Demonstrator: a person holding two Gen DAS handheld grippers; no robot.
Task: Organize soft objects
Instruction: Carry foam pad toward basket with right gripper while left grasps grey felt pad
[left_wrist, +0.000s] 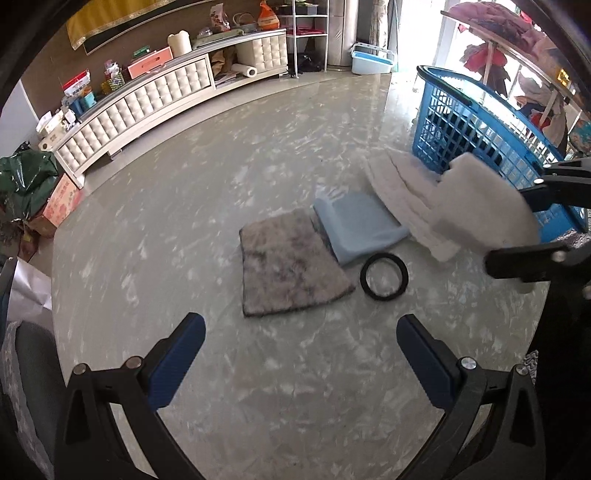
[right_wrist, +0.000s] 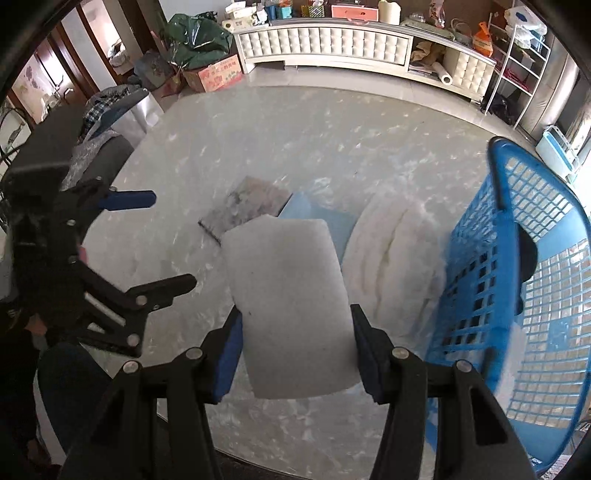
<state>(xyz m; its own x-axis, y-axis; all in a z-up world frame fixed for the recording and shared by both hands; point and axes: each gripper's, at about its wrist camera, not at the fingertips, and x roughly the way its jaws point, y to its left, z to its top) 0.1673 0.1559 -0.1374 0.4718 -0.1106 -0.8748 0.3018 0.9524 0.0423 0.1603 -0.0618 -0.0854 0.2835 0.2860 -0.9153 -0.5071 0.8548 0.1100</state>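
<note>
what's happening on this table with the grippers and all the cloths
A person is sorting soft things with two handheld grippers. The right gripper is clamped on a white foam pad, lifted beside the blue basket. The left gripper is open and holds nothing. A grey fuzzy cloth, light blue cloth, white fluffy cloth and black ring lie on the table.
</note>
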